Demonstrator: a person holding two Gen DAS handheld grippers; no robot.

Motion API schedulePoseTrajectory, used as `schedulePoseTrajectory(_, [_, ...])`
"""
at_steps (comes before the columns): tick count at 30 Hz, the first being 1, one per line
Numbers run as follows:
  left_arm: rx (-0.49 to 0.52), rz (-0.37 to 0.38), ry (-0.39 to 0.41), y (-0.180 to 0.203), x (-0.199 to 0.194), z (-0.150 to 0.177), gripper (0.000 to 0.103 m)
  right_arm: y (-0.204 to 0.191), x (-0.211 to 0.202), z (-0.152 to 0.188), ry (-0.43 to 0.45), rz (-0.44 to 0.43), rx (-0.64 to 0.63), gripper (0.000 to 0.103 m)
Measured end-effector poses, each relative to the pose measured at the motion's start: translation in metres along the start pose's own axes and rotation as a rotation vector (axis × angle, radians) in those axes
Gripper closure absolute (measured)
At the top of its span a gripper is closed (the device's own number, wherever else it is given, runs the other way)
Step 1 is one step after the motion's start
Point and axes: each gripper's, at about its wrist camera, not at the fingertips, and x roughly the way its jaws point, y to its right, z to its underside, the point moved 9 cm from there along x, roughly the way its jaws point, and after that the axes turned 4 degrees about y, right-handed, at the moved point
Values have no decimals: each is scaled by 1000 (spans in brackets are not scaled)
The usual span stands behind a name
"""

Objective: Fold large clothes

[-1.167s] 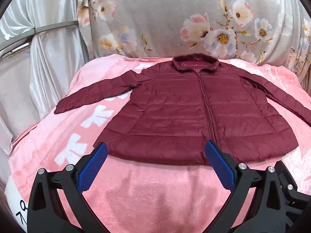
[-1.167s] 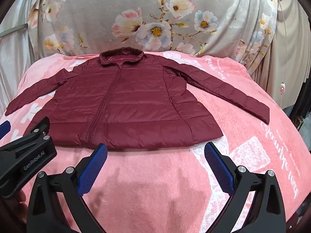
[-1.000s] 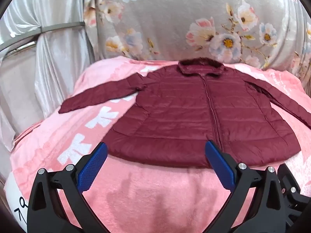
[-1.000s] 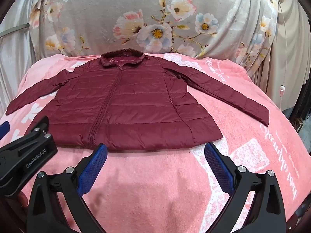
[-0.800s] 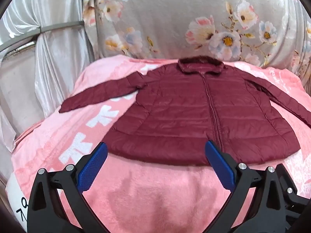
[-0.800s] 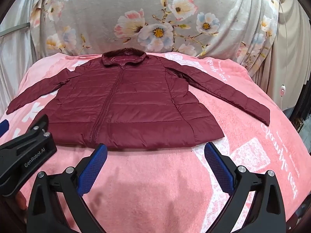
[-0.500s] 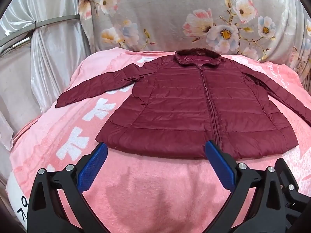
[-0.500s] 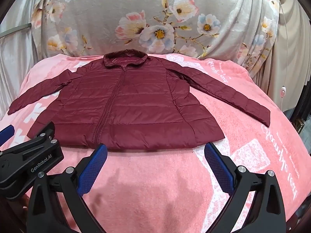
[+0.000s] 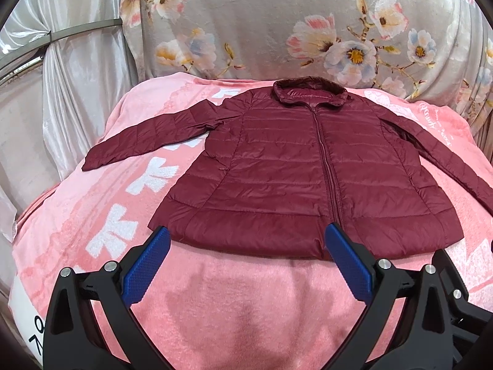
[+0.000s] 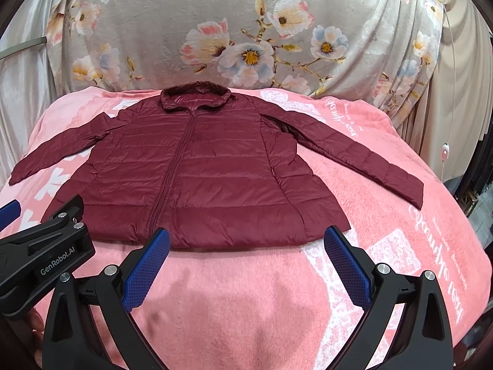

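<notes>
Though spread flat and zipped shut, not yet folded anywhere.

Farthest left: the left sleeve (image 9: 148, 141), stretched toward the left edge of the pink blanket (image 9: 231, 308), cuff close to where the blanket drops away. Next, the left gripper (image 9: 246, 232), held above the near edge, jaws wide open and empty, tips just short of the left half of the hem. Across the middle of the blanket: the dark red quilted jacket (image 9: 277, 185), face up, collar (image 9: 308, 92) toward the far edge below the floral cloth (image 9: 277, 30), hem toward the near edge. Then the right gripper (image 10: 246, 234), jaws likewise spread wide and holding nothing, framing the right half of the hem. Farthest right: the right sleeve (image 10: 354, 151), angled out toward the right edge, cuff well apart from the body.

Likely troubles from here:
- Slick shell fabric: easy to pinch only the top layer, leaving the back layer behind and skewing the fold.
- Puffy filling: prone to springing open once released, so press each fold down.
- Left cuff near the drop-off: liable to slide off the blanket if dragged outward rather than lifted inward.
- Uneven pulls from the two sides: likely to twist the zip (image 9: 326, 169) line off centre.
</notes>
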Motion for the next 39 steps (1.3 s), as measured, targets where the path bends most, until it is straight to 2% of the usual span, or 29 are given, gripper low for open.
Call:
schedulePoseTrajectory(12, [-35, 25, -14, -11, -1, -4, 5, -11, -15, -10, 7, 36, -38, 5])
schedulePoseTrajectory(26, [-13, 44, -22, -18, 12, -23, 5, -24, -2, -26, -30, 68, -47, 5])
schedulePoseTrajectory(36, [113, 86, -23, 7, 21, -40, 5, -5, 9, -29, -74, 90, 67, 5])
schedulePoseTrajectory(39, [117, 83, -21, 13, 20, -40, 5, 1, 11, -28, -80, 96, 77, 5])
